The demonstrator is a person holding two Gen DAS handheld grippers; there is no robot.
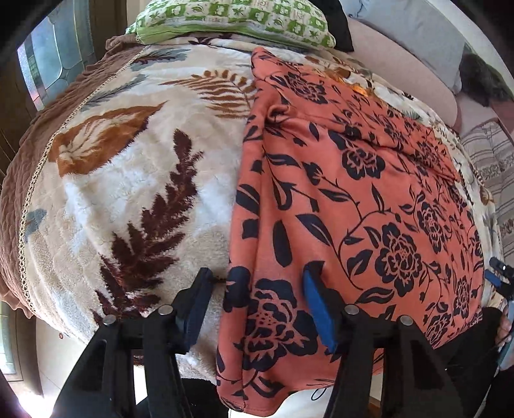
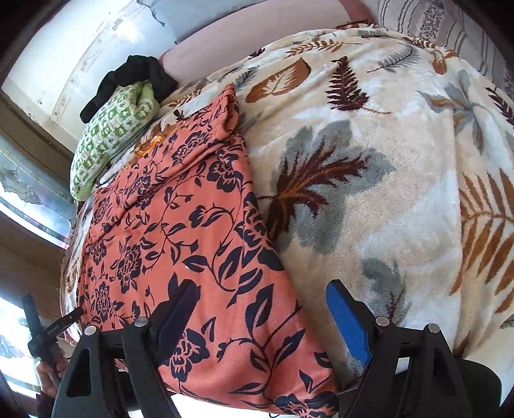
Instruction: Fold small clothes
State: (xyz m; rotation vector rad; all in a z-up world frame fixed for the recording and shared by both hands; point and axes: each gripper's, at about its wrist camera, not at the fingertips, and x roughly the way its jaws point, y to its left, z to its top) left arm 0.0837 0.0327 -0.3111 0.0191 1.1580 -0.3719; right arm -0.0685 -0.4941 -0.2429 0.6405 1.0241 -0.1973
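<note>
open left gripper (image 1: 257, 283) straddles orange floral garment (image 1: 353, 193) edge.

A bed (image 2: 401, 225) fills the room's middle, covered by a cream plush blanket (image 1: 135, 193) printed with brown, rust and grey leaves. A brown quilted spread (image 1: 19, 180) edges the bed's side. At the head of the bed lies a green-and-white patterned pillow (image 1: 237, 22), a black cloth (image 2: 131, 77) just behind it. Beyond the pillow stands a whitish, stained wall (image 2: 80, 48). Beside the bed, daylight enters through patterned window glass (image 1: 48, 61).
</note>
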